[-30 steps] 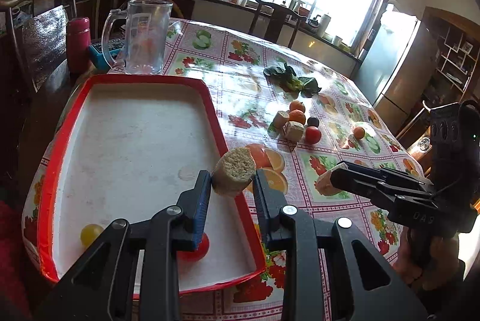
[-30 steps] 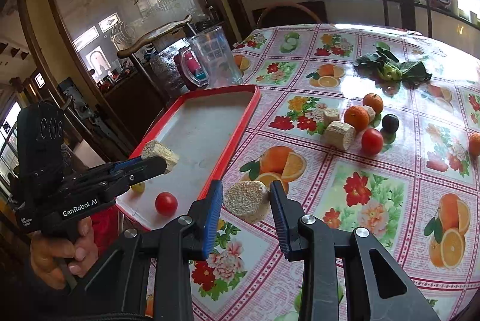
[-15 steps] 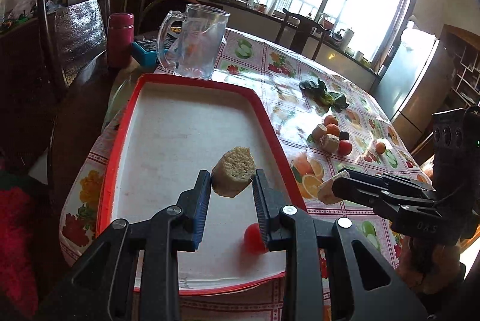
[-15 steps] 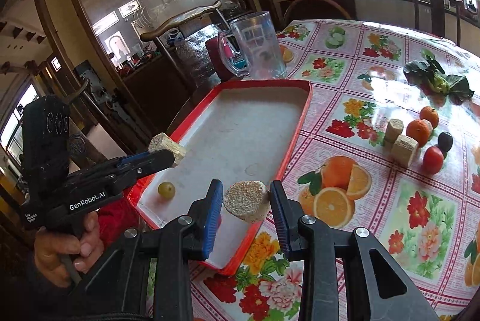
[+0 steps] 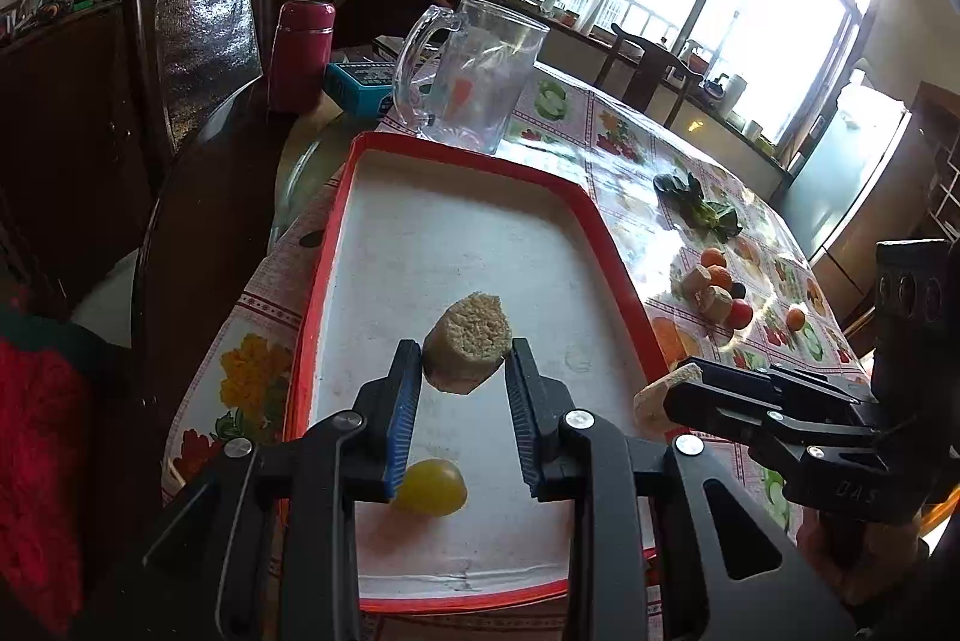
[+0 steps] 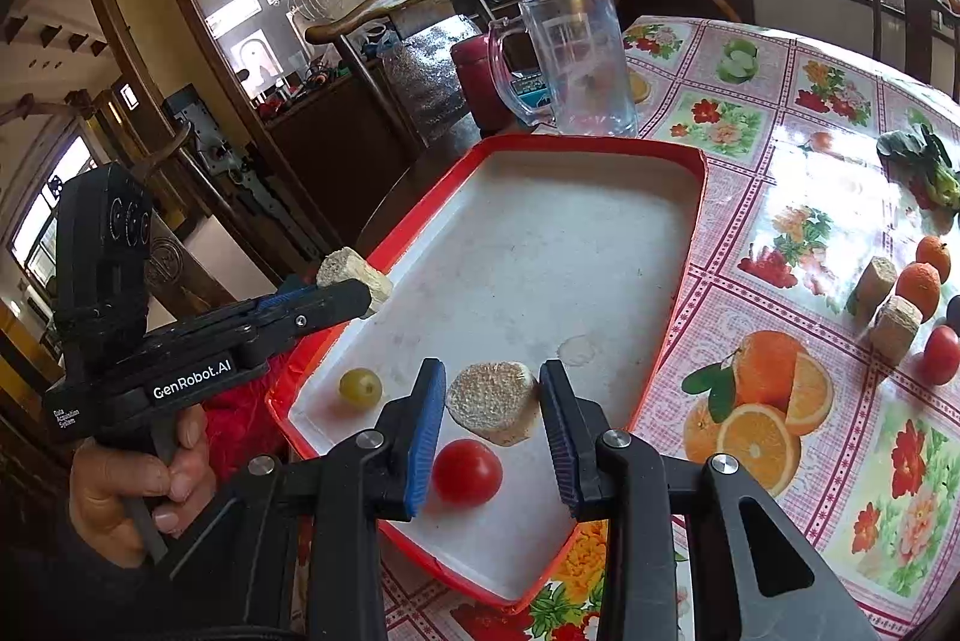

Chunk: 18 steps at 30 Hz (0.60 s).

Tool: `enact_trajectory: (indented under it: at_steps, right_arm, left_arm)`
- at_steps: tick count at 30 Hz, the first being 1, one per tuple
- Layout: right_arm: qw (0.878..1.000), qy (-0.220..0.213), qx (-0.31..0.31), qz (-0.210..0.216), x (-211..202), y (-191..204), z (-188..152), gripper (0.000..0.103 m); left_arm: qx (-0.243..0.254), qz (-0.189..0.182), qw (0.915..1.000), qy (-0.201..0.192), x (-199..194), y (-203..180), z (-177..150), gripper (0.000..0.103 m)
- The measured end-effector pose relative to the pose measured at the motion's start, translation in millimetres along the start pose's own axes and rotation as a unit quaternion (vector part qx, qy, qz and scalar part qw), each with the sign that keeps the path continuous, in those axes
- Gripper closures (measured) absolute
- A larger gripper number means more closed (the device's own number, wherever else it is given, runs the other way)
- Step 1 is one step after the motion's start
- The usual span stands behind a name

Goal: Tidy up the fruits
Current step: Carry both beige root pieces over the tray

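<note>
Above the red-rimmed tray (image 5: 324, 245), at the lower middle of both frames, a beige, rough-topped chunk (image 5: 468, 350) is pinched by the left tool (image 5: 462, 389), and a second chunk (image 6: 493, 401) is pinched by the right tool (image 6: 493, 416); both sets of jaws are pressed against the cut sides, with neither chunk set down yet. Each chunk looks crumbly and porous, with a pale rind and a flat sawn face, so a firm squeeze could shed crumbs, and a loose one could let it slip. On the tray floor a yellow-green grape (image 6: 360, 387) and a red tomato (image 6: 467, 471) lie directly under the tools; a chunk released there could be dropped on them or set them rolling. At the right of each frame, oranges (image 6: 918, 284), two more chunks and another tomato wait on the tabletop (image 6: 780, 161), well apart from the tray.
</note>
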State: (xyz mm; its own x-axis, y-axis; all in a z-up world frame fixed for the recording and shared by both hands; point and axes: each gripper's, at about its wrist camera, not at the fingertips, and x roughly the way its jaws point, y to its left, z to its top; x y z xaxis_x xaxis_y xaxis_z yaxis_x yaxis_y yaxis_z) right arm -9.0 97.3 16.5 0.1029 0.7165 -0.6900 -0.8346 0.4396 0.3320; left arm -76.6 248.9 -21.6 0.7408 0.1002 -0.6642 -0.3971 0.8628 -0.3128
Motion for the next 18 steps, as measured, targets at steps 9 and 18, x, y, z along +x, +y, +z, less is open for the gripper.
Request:
enact_trajectory:
  at_steps: [9, 18]
  right_arm:
    - [1.0, 0.027, -0.008, 0.003, 27, 3, 1, 0.07]
    - [0.998, 0.052, -0.018, 0.0, 47, 5, -1, 0.066]
  left_arm:
    - [-0.009, 0.003, 0.9996, 0.026, 21, 11, -3, 0.077]
    - [-0.02, 0.015, 0.9981, 0.056, 35, 20, -8, 0.076]
